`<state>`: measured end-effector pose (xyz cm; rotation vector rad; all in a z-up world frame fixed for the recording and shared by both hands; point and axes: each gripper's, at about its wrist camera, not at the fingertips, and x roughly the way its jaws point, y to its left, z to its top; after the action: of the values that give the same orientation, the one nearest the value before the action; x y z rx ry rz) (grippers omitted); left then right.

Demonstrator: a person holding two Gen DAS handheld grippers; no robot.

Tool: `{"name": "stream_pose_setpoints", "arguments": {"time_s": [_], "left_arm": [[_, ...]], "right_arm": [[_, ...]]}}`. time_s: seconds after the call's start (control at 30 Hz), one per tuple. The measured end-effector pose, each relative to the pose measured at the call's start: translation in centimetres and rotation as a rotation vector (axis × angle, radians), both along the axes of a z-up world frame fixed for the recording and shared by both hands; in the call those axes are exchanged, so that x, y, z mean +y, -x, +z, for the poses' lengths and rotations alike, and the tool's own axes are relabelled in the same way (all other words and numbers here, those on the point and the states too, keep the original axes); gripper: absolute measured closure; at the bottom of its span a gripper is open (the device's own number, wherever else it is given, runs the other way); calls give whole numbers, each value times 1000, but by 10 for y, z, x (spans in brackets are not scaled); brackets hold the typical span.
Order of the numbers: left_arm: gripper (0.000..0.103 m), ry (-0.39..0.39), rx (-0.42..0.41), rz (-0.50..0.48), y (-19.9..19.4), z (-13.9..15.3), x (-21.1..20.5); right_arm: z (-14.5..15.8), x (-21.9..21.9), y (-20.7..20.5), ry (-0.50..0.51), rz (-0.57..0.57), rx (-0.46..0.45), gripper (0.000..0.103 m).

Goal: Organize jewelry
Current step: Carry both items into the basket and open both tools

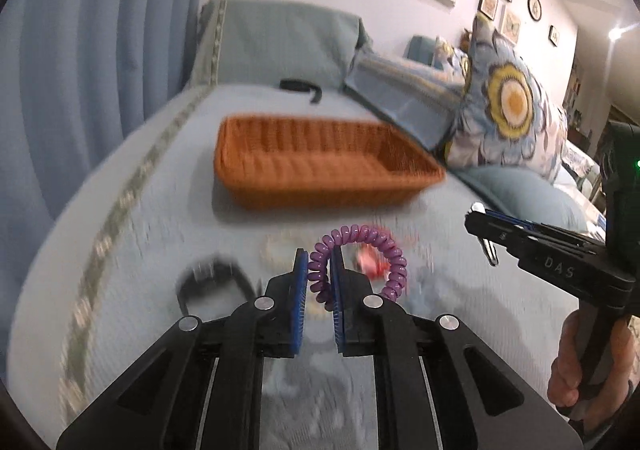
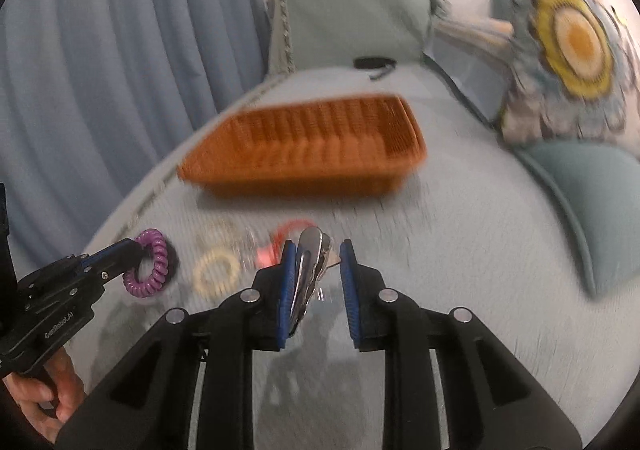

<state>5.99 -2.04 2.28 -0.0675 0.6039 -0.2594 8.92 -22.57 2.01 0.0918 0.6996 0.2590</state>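
Observation:
My left gripper point(image 1: 319, 264) is shut on a purple spiral hair tie point(image 1: 362, 238) and holds it above the bed; it also shows in the right wrist view point(image 2: 150, 264). My right gripper point(image 2: 318, 256) holds a silver metal hair clip point(image 2: 310, 262) against its left pad, with a gap to the right pad; the clip also shows in the left wrist view point(image 1: 489, 252). An empty orange woven basket point(image 1: 320, 165) point(image 2: 312, 153) stands on the bed beyond both grippers. A cream hair tie point(image 2: 216, 274), a red and pink item point(image 2: 280, 240) and a black band point(image 1: 212, 278) lie on the bed.
The bed has a light blue cover point(image 1: 140, 250). A floral pillow point(image 1: 508, 105) and a teal cushion point(image 2: 588, 189) lie to the right. A black object point(image 1: 298, 85) lies behind the basket. Blue curtains point(image 1: 100, 29) hang at left.

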Motion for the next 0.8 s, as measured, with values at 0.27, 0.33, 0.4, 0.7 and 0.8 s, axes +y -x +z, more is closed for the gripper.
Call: {"name": "stream_pose_setpoints", "arguments": {"time_s": [0.27, 0.33, 0.4, 0.7, 0.8], "left_arm": [[94, 13, -14, 16, -102, 32, -4], [94, 0, 14, 21, -129, 26, -9], [94, -2, 39, 21, -147, 19, -10], [93, -49, 138, 30, -187, -22, -20], [90, -35, 143, 25, -184, -25, -17]], "right_arm": [[11, 11, -118, -25, 23, 47, 83], [2, 12, -143, -31, 15, 85, 83], [-9, 14, -164, -45, 12, 137, 83], [-52, 20, -195, 10, 1, 248, 83], [-53, 21, -193, 3, -1, 258, 81]]}}
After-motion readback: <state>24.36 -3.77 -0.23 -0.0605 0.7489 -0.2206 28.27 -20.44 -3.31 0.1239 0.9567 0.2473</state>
